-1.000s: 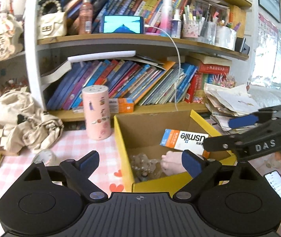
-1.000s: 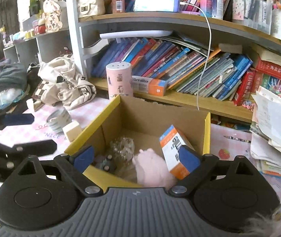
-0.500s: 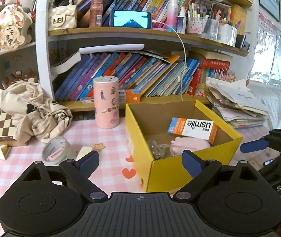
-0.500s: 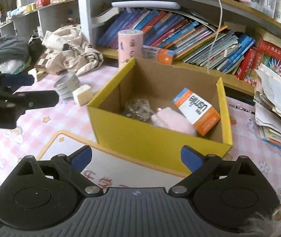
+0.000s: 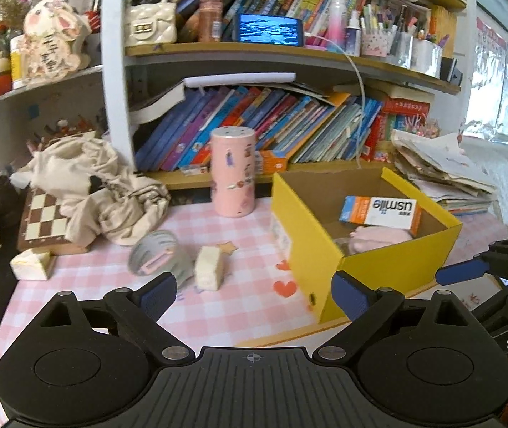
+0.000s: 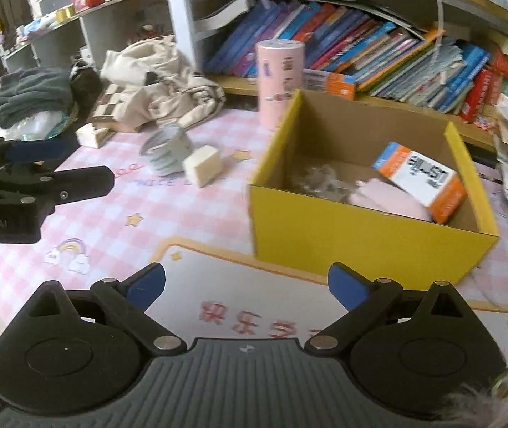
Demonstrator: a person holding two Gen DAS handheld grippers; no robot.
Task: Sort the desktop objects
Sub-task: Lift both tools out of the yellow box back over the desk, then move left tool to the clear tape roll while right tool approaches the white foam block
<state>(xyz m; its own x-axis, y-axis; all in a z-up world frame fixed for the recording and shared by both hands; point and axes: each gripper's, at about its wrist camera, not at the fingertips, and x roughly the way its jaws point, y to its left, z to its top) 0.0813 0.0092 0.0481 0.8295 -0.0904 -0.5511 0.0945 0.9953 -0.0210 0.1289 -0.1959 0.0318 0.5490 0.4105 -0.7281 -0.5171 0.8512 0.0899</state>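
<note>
We held both grippers back from the yellow box [image 6: 368, 228], each with its jaws spread wide and nothing between them. The left gripper [image 5: 254, 290] faced the table [image 5: 86, 285] with a roll of tape [image 5: 156, 258] and a pale block [image 5: 209, 267] just ahead of it; the right gripper [image 6: 247, 287] faced the near wall of the box.

Inside the box lay an orange-and-white carton [image 6: 421, 182], a pink soft thing [image 6: 386, 196] and some crumpled clear wrap [image 6: 316, 178]. Still out on the table were the tape and the block, touching or nearly so, and farther back a pink canister [image 5: 232, 173] standing upright just beside the box's far left corner.

We judged the step in hand to be picking the next loose item, most likely the block, which lay nearest the left gripper. To do it well, we would have lined the jaws across the block's narrow faces, come down clear of the tape so a finger did not nudge the roll, and closed only once both pads bracketed the block squarely. It looked light and slightly soft, so a gentle squeeze should have been enough. The lift needed to clear the box's rim before release, and the right gripper needed to stay out of that path.
</note>
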